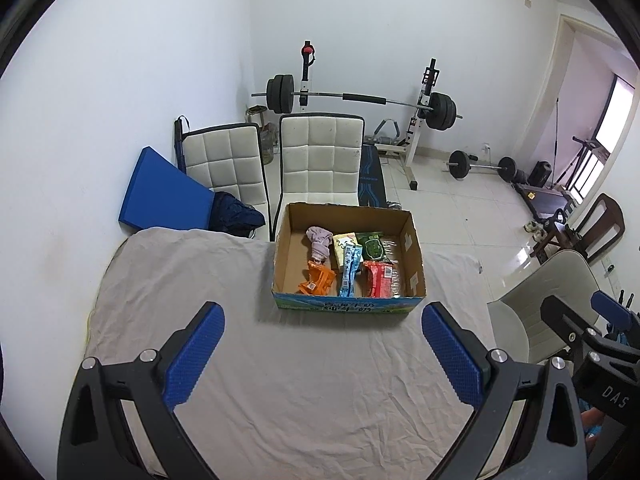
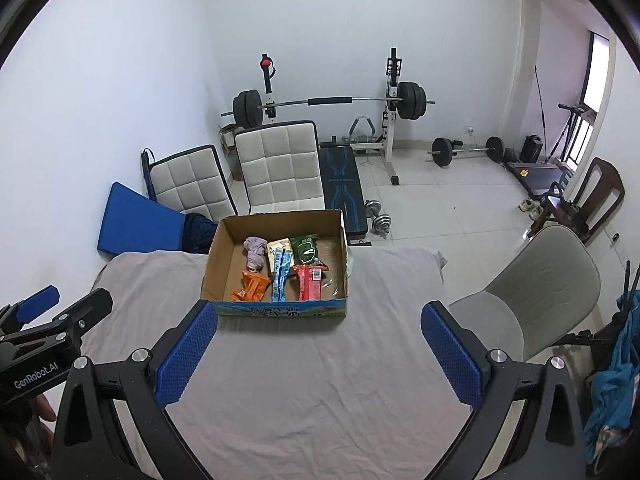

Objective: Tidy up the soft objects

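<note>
An open cardboard box [image 1: 414, 256] [image 2: 216, 256] stands at the far side of a table covered with a grey cloth [image 1: 280, 380] [image 2: 312, 392]. Inside lie a pink-grey cloth bundle [image 1: 319, 242] [image 2: 255, 251], an orange packet [image 1: 318, 280] [image 2: 250, 286], a light blue packet [image 1: 349, 270] [image 2: 281, 274], a yellow packet [image 1: 343, 241], a green packet [image 1: 371, 246] [image 2: 306, 249] and a red packet [image 1: 380, 278] [image 2: 309, 282]. My left gripper [image 1: 323, 318] is open and empty, short of the box. My right gripper [image 2: 319, 318] is open and empty too, also short of it.
Two white padded chairs [image 1: 320, 156] [image 2: 280, 164] stand behind the table, with a blue pad [image 1: 160, 192] against the wall. A grey chair [image 2: 532, 292] stands to the right. A barbell rack [image 1: 360, 98], weights and a doorway lie beyond.
</note>
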Tool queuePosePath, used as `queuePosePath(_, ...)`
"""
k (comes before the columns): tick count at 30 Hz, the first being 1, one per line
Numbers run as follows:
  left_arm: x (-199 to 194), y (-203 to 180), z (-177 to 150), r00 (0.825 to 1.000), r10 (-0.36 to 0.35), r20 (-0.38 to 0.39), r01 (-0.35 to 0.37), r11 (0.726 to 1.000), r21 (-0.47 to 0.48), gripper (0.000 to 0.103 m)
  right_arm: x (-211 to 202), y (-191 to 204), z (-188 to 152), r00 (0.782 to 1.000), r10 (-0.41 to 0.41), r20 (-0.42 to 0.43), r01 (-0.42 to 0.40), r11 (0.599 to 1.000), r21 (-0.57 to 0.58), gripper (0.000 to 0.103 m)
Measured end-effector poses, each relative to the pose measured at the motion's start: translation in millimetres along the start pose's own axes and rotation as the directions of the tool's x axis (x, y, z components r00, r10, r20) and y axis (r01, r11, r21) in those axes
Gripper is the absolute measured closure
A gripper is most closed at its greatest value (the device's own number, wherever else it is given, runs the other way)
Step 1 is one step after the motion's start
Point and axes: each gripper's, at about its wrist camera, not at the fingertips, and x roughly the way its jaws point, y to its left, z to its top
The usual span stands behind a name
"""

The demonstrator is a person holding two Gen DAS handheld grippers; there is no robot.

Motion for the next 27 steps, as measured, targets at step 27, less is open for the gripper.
queuePosePath(27, 13, -4, 5, 1.000, 0.023, 0.013, -0.023, 1.000, 0.006, 0.002, 23, 1, -1, 1.000, -0.008, 0.000, 0.008, 1.000, 0.002, 0.000)
